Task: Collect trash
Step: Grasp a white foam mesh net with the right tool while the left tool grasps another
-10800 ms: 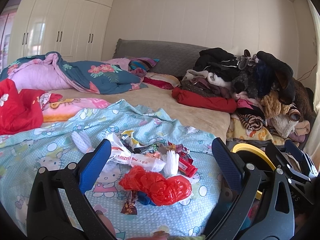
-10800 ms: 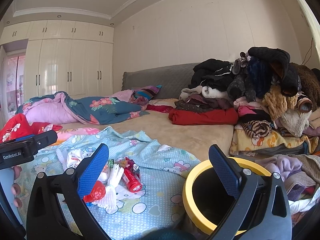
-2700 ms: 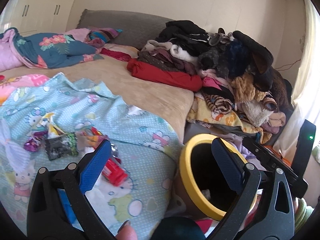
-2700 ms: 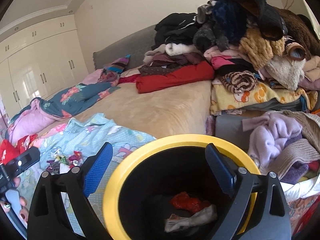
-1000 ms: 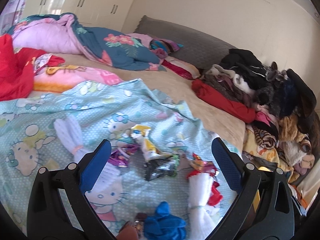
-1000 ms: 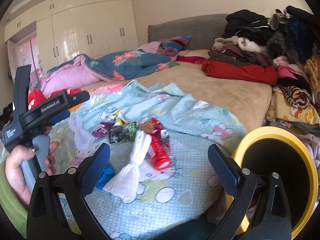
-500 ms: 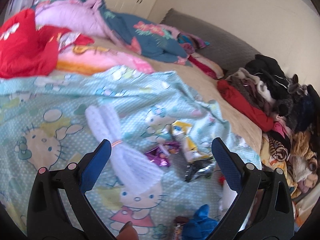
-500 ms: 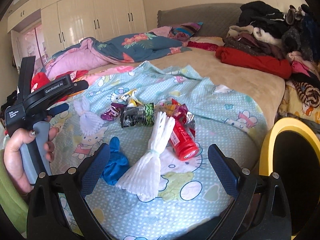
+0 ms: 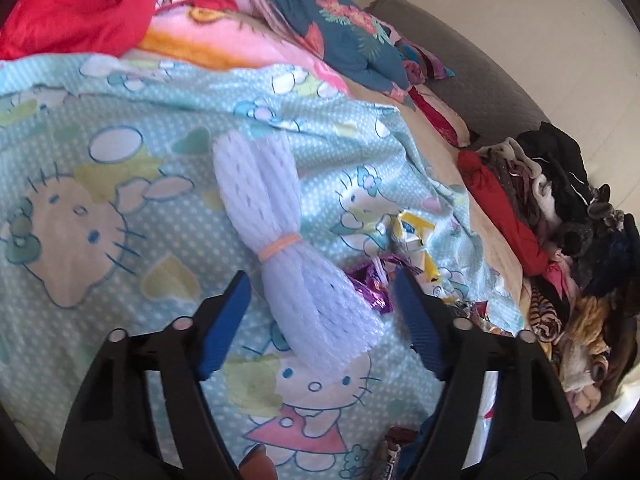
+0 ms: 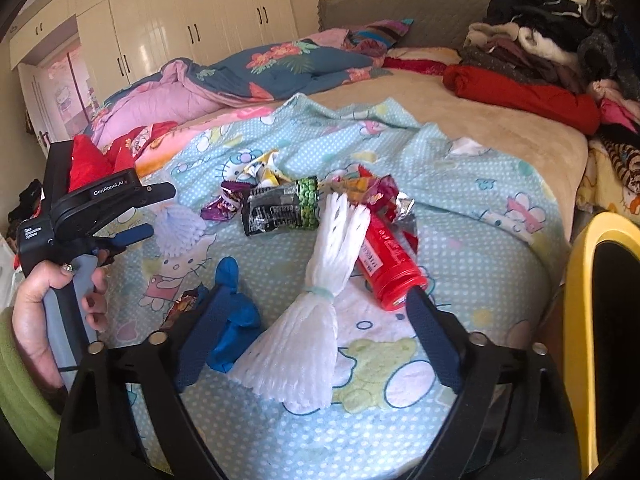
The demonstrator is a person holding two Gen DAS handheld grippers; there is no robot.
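In the left wrist view a white foam net bundle (image 9: 288, 240) tied with an orange band lies on the blue cartoon sheet (image 9: 100, 128). My left gripper (image 9: 322, 280) straddles its flared end; the jaws are closing, with gaps still at both pads. In the right wrist view a second white foam net (image 10: 316, 320) with a teal band lies between the fingers of my right gripper (image 10: 320, 296), whose jaws are also closing without touching it. A crumpled blue glove (image 10: 236, 316) sits against its left finger and a red canister (image 10: 384, 264) near its right finger. A hand holds the left gripper (image 10: 164, 212) at far left.
Several wrappers lie beyond: black-green (image 10: 280, 208), purple (image 10: 224, 204), yellow (image 10: 264, 172). The yellow-rimmed bin (image 10: 580, 280) stands at the bed's right edge. Folded clothes (image 10: 540, 52) pile at the far right, and quilts (image 10: 240, 72) at the back left.
Both grippers have sunk closer to the sheet and their jaws have narrowed. The left one moved left over the banded foam net, which now lies between its fingers.
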